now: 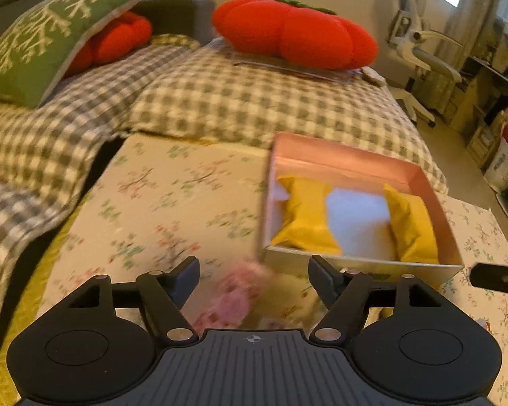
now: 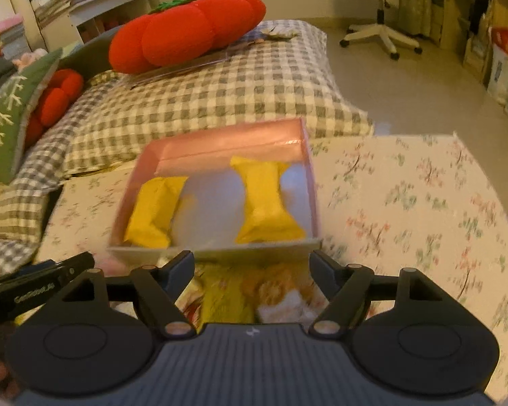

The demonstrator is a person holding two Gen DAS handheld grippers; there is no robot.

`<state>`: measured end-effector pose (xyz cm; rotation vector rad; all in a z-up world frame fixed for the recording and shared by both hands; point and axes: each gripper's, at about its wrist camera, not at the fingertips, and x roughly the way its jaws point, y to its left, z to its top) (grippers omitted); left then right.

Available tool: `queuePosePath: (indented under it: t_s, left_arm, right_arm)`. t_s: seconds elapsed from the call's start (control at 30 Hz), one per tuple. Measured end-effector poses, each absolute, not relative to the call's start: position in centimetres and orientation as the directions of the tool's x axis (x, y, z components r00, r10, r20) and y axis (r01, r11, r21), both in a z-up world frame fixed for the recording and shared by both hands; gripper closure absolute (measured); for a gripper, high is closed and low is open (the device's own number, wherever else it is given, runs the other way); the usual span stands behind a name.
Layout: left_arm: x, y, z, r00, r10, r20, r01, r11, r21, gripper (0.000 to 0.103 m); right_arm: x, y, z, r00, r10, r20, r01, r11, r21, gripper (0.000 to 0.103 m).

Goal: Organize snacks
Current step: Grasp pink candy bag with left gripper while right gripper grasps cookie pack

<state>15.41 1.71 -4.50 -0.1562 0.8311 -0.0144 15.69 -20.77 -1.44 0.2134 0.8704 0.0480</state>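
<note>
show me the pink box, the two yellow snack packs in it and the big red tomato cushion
pink box (image 2: 227,142): right wrist view, inner far wall
left yellow snack pack (image 2: 154,211): right wrist view, middle of wrapper
right yellow snack pack (image 2: 266,199): right wrist view, middle of wrapper
red tomato cushion (image 1: 294,34): left wrist view, centre of plush body

The one text that can be made out is pale lettering on the side of the left gripper (image 2: 34,292), a black body reaching in at the lower left of the right wrist view; it seems to read "GenRobot.AI", though blur softens the letters. A red and white bag (image 2: 506,57) on the floor at the far right carries printing too blurred to read. The snack packets at the near edge of the floral cloth (image 2: 406,203) show only smeared print.
</note>
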Motion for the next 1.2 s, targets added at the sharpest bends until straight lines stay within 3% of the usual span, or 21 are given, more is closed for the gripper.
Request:
queuePosePath:
  t_s: [0.2, 0.4, 0.67, 0.87, 1.0, 1.07, 1.2]
  left_arm:
    - [15.1, 4.0, -5.3, 0.667, -0.033, -0.744, -0.102, 0.985, -0.136, 0.031]
    - [15.7, 3.2, -7.5, 0.631, -0.055, -0.774, -0.040, 0.994, -0.103, 0.031]
    - [17.3, 1.1, -9.8, 0.598, -0.023, -0.801, 0.033, 0.999, -0.004, 0.031]
    - [18.5, 0.0, -11.3, 0.582, -0.008, -0.813, 0.063, 0.997, 0.035, 0.032]
    - [18.7, 0.0, -11.7, 0.576, -0.015, -0.817, 0.065, 0.998, 0.027, 0.044]
    - [18.6, 0.1, -11.6, 0.584, -0.017, -0.811, 0.073, 0.997, 0.032, 0.056]
    - [18.5, 0.2, -11.5, 0.595, -0.014, -0.804, 0.073, 0.997, 0.036, 0.070]
  right_arm:
    - [14.9, -18.6, -2.5, 0.602, 0.197, -0.774, 0.004, 0.969, 0.249, 0.030]
    - [15.6, -18.4, -3.9, 0.560, 0.218, -0.799, 0.023, 0.960, 0.277, 0.032]
    - [15.9, -20.2, -4.5, 0.583, 0.034, -0.812, 0.123, 0.984, 0.130, 0.032]
    - [16.7, -21.3, -6.0, 0.552, 0.000, -0.834, 0.143, 0.985, 0.094, 0.032]
    - [17.8, -21.2, -7.7, 0.516, 0.014, -0.856, 0.114, 0.990, 0.085, 0.043]
    - [18.3, -21.3, -8.7, 0.492, 0.022, -0.870, 0.107, 0.991, 0.086, 0.050]
    - [18.6, -21.1, -9.5, 0.483, 0.018, -0.875, 0.094, 0.993, 0.073, 0.061]
